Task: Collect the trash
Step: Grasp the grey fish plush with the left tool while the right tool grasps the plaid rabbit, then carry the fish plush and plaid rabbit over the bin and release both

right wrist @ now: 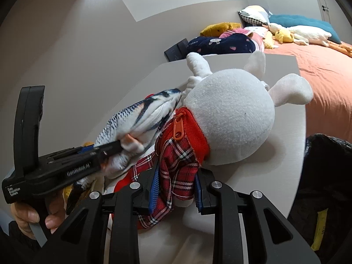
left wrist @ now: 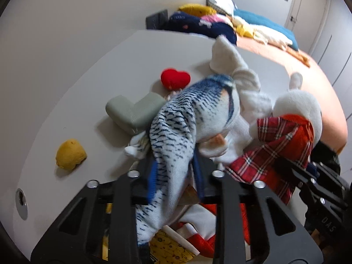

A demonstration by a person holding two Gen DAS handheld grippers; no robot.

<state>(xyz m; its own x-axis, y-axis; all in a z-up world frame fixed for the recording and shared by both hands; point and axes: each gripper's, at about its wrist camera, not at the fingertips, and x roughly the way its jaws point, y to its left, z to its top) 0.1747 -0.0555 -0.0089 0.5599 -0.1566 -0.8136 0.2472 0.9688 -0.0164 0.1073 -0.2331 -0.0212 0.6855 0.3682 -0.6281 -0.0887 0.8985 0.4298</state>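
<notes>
Now — fish plush (left wrist: 176,118) between left tongs (left wrist: 175,176)

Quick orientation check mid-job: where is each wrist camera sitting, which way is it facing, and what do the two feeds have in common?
Left wrist: on the left gripper, looking down along its fingers across the white table toward the bed; jaws shut on the fish plush; right gripper at right edge.
Right wrist: on the right gripper, facing the white rabbit plush, jaws shut on its plaid cloth; left gripper and a hand show at left.
Shared: fish plush, rabbit plush, plaid cloth, table, bed.
</notes>
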